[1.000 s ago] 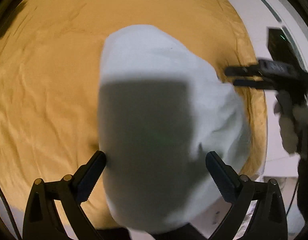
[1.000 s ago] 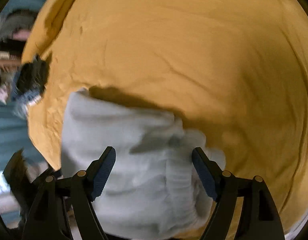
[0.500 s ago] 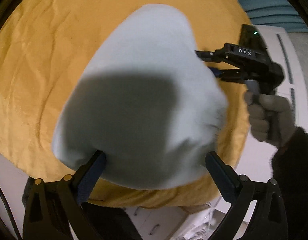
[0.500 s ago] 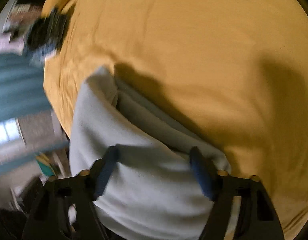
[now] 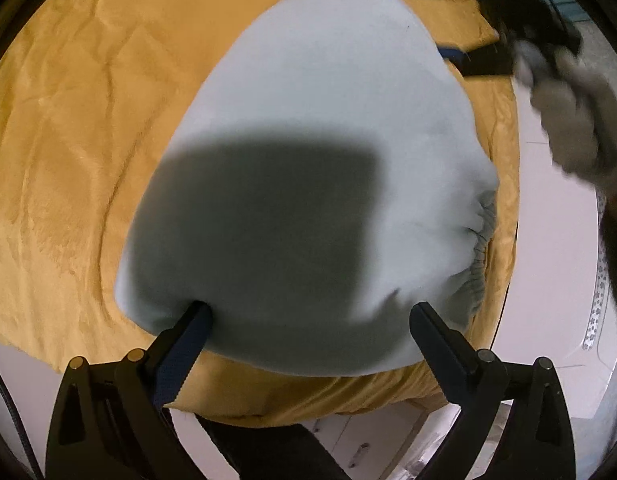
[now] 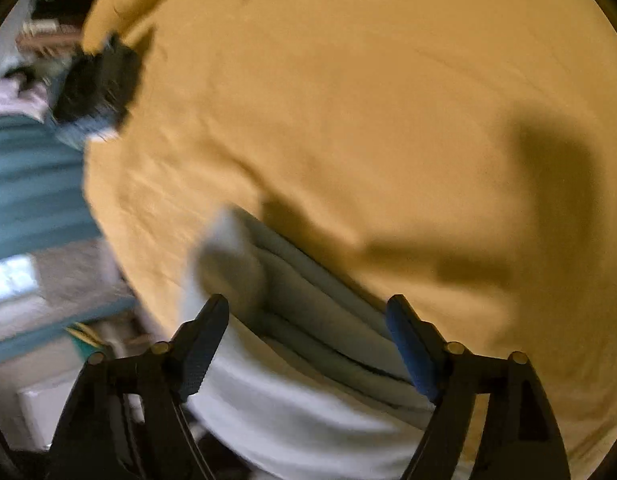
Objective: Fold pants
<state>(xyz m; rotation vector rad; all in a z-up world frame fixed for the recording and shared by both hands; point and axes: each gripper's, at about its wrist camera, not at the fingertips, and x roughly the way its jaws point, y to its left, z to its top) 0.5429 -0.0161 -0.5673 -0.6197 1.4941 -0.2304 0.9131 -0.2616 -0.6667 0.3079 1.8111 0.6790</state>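
Right now the left gripper sits closest to the work: jaws spread wide, nothing pinched, w/ the folded pants lying directly between and just past its fingertips at lower centre of the left wrist view, left pad touching or nearly touching the bundle's near left corner. Bundle is pale grey-blue, resting on the yellow bedcover; its long axis runs from lower centre up toward upper right of that frame, gathered waistband along the right edge. Right gripper is also spread; its jaws have just been opening, and the pants are between them, stacked fold edges running diagonally from mid-left to lower right, pads not pressing. Farther off, in the upper right of the left wrist view, that same gripper shows blurred beyond the far end of the bundle, gloved hand behind it. Judging by this, the left one is nearer and squarely aligned for any next fold or press; the bundle looks about finished.
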